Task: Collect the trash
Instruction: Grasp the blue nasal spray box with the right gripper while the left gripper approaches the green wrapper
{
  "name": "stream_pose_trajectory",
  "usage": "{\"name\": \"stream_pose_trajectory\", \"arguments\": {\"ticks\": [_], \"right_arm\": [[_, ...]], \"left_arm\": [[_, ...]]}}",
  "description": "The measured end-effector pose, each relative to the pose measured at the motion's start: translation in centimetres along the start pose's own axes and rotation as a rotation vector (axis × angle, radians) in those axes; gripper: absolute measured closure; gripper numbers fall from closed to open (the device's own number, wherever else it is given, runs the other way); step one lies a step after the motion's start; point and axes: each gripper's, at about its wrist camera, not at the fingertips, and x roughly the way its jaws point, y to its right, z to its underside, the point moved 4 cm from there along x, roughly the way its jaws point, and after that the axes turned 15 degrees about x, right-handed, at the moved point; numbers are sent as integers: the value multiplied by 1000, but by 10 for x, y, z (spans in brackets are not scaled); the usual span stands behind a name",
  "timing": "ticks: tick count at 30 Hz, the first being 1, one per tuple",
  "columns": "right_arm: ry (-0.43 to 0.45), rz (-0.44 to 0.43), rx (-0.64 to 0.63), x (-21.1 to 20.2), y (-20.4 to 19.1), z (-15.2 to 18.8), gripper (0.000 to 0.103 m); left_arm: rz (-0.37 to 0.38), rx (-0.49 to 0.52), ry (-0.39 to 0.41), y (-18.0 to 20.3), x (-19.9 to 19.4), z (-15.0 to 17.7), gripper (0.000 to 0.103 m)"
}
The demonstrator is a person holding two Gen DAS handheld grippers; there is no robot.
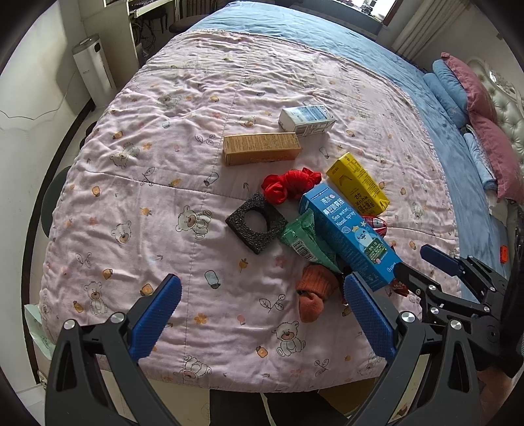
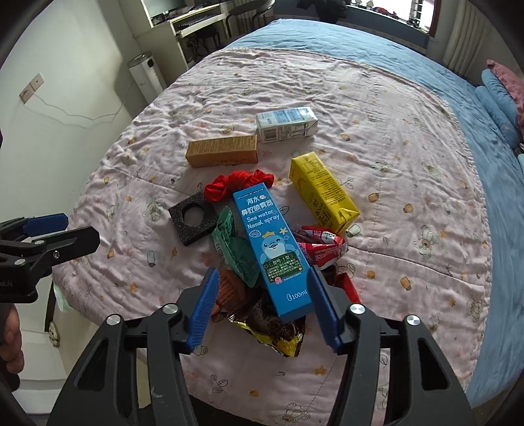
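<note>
both wrist cams angled steeply down over the pink quilt (image 1: pixel 229 108), close in, sharing the same trash pile (image 2: pixel 271 242)

Bed (image 1: pixel 249 82) under pink bear-print quilt (image 1: pixel 163 183) (blue sheet beyond), white walls (image 2: pixel 65 65), daylit window (image 2: pixel 393 13); desk (image 2: pixel 196 23)

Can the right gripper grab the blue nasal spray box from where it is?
Probably yes. The right gripper is open, one finger on each side of the nasal spray box. The box lies on top of the wrappers, with nothing over it.
</note>
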Motion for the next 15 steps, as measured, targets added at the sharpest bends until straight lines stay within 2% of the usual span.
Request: {"name": "stream_pose_trajectory", "arguments": {"ticks": [5, 13, 15], "right_arm": [[-36, 5, -94, 34, 9, -2, 51], [-115, 15, -143, 81, 22, -3, 51], [-138, 7, -146, 90, 23, -1, 54]], "left_arm": [[22, -20, -32, 3, 24, 0, 4], [64, -50, -76, 14, 53, 3, 4], [69, -49, -82, 17, 58, 2, 4]]}}
